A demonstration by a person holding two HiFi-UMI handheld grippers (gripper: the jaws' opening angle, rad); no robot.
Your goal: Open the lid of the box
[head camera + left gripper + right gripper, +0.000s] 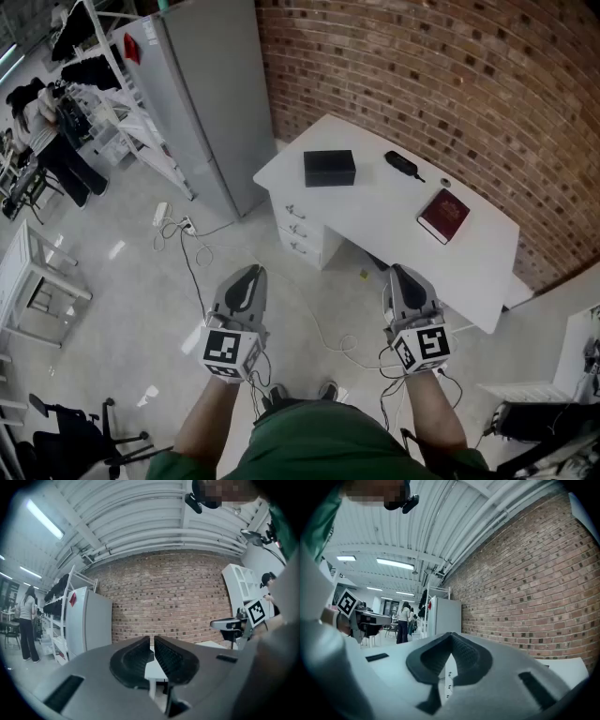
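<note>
From the head view, I stand back from the white desk [375,202], and the black box [329,168] sits on it near its 10 o'clock end, lid down and flat as far as I can judge. A dark case [403,164] lies at 3 o'clock from the box and a red book [443,215] at 4 o'clock, both apart from it. My left gripper [248,274] and right gripper [401,274] hang over the floor, well short of the desk; the box is at about 1 o'clock from the left one and 11 o'clock from the right. In the left gripper view, my left tongs [152,645] show the jaws drawn nearly together, only a thin slit between the ribbed pads, with nothing in it; a strip of the desk shows beyond. In the right gripper view, my right tongs [451,638] are fully closed, tips touching, holding nothing. So I judge the task not begun: the approach, the grip on the lid and the lift are all left.
</note>
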